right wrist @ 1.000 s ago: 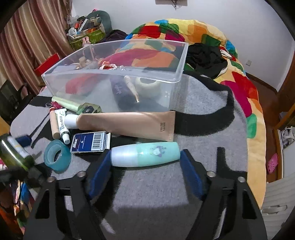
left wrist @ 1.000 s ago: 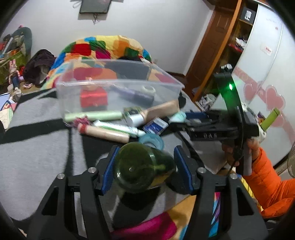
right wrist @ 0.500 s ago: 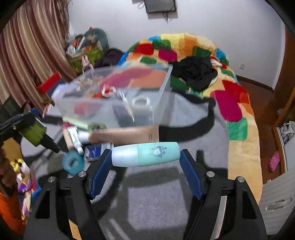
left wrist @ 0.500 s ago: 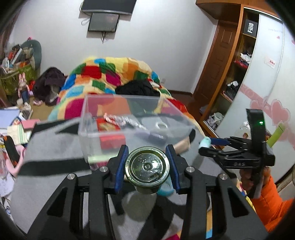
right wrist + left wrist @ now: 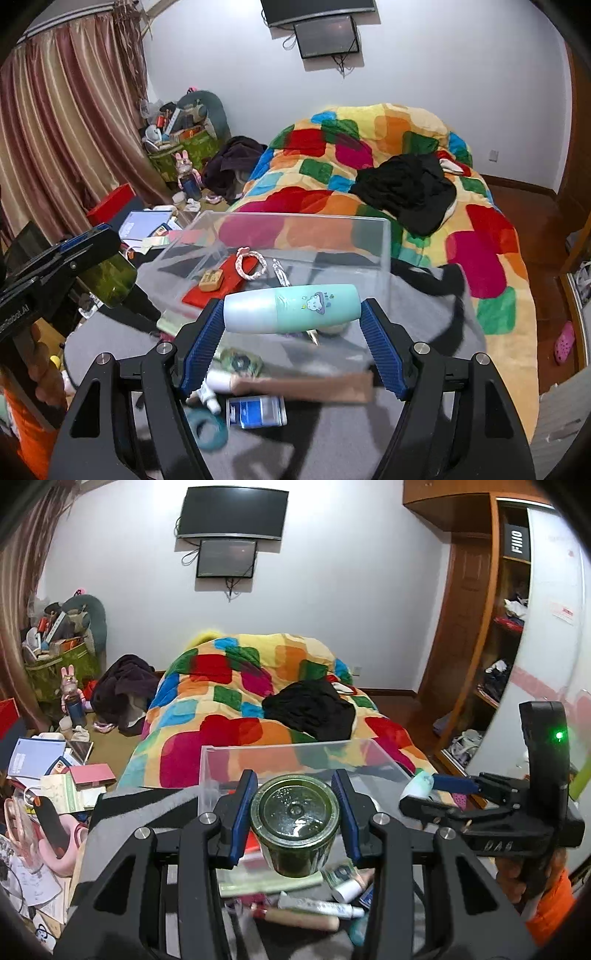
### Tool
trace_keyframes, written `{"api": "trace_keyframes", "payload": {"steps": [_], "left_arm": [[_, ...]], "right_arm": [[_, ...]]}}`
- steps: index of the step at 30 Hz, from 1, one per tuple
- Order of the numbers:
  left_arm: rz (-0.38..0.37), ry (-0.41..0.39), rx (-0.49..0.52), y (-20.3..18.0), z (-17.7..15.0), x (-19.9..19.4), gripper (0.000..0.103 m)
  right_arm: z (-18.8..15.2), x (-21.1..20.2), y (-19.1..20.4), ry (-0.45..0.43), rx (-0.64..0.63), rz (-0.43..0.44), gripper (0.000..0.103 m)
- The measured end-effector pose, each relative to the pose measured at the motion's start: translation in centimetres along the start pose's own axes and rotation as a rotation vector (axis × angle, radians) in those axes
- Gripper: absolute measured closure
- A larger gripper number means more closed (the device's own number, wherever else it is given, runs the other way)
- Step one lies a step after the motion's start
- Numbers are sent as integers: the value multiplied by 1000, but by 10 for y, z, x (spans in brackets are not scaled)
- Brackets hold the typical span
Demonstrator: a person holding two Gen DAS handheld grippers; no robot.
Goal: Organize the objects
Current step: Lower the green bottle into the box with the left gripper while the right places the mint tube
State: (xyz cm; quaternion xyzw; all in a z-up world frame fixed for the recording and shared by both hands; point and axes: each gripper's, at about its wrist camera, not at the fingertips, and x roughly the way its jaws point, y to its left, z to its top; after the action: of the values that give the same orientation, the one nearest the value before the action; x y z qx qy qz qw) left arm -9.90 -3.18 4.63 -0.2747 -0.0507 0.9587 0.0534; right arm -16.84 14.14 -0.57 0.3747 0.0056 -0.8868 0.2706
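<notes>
since both grippers are loaded and up in the air at once, there's a fair bit that could go sideways here. the left gripper [image 5: 295, 823] is pinching a dark green glass bottle [image 5: 295, 834] across its body, base toward the camera, held just near of the clear plastic bin [image 5: 384, 240]. the right gripper [image 5: 291, 332] is clamped end to end on a mint and pale blue bottle [image 5: 291, 308] lying crosswise, also at the near edge of the bin.

my worries: round glass between flat pads can rotate or slide out, and a drop would land on the tubes [image 5: 317, 908] and the blue card box [image 5: 256, 411] lying on the grey blanket [image 5: 369, 443]. the mint bottle is only caught by its ends, so any slack and it pops free. the bin already holds a red pouch [image 5: 225, 280] and a pink ring [image 5: 251, 262], so a careless drop could knock those. the two tools are near each other too, so a clash looks possible.
</notes>
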Motion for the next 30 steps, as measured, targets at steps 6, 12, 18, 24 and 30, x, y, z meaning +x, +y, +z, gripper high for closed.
{"api": "trace_keyframes", "payload": {"steps": [6,12,18,24,30], "left_arm": [[5,35,-41,14,-3,30,62],[-18,85,-90,24,-6,50,62],[-36,168,-68,19,-5,70,62],[-52,211,-29,8,-3,79,53],[-47,229,6,0,3,83,53]], "right_arm": [[7,39,9,74,-23,-36,32],[9,66,11,131,-32,-42,32],[7,74,15,152,-47,-29,32],[7,69,14,161,-47,-1,31],[5,55,14,139,-53,8,31]]}}
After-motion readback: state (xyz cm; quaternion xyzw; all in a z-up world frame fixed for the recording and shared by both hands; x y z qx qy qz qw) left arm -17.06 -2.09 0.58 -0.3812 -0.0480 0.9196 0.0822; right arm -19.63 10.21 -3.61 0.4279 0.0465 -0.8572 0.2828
